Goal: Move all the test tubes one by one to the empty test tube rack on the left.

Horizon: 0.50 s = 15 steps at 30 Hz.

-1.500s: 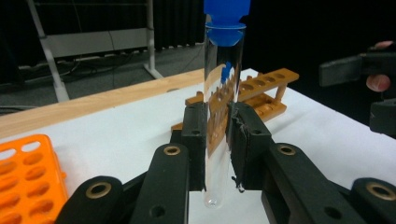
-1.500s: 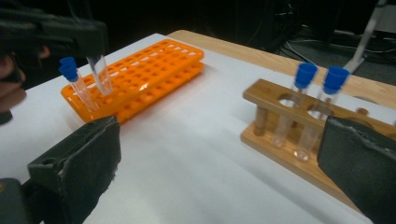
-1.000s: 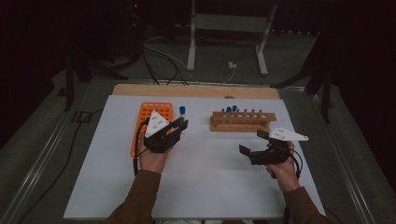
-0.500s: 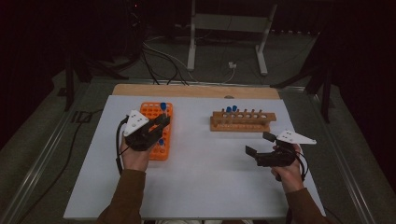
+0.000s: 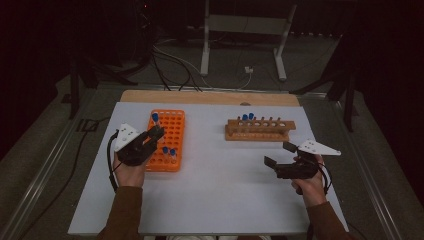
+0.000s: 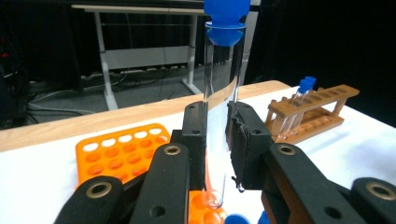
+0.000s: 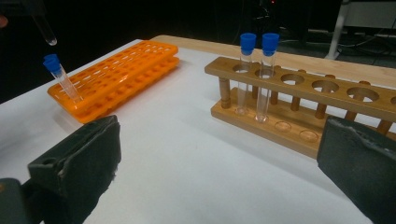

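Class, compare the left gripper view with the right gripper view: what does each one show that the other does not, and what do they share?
Left gripper view alone: the left gripper shut on a clear test tube with a blue cap, held upright above the orange rack.

Right gripper view alone: the right gripper with its jaws wide open and nothing between them, and a capped tube leaning in the orange rack.

Both: the orange rack, the wooden rack with two blue-capped tubes, and the white table.

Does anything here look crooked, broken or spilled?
Nothing spilled or broken. One capped tube leans in the orange rack, while the two in the wooden rack stand straight. The left tool grips another tube above the orange rack.
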Motion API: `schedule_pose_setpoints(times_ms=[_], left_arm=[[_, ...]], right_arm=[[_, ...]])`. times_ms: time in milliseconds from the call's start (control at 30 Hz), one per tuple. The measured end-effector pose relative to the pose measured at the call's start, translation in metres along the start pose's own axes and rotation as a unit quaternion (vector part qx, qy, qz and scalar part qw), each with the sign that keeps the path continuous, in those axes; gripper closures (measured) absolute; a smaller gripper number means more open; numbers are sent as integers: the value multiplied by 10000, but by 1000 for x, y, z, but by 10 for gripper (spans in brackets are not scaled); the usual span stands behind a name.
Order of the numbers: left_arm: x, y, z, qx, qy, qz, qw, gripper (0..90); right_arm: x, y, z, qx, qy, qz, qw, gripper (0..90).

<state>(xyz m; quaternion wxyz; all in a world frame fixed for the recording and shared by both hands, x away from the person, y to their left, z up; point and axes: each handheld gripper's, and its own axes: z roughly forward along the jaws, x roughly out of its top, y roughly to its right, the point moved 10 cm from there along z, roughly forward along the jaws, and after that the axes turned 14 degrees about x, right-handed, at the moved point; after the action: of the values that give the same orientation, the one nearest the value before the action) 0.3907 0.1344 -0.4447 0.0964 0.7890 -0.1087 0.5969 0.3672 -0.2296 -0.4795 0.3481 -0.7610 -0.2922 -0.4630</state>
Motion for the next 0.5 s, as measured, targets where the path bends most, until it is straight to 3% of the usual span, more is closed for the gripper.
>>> schedule_pose_setpoints(times_ms=[500], left_arm=[[-39,-8,-1,99,-218,-85,9997,783]], right_arm=[[-1,-1,1,28,-33,-37,10000,0]])
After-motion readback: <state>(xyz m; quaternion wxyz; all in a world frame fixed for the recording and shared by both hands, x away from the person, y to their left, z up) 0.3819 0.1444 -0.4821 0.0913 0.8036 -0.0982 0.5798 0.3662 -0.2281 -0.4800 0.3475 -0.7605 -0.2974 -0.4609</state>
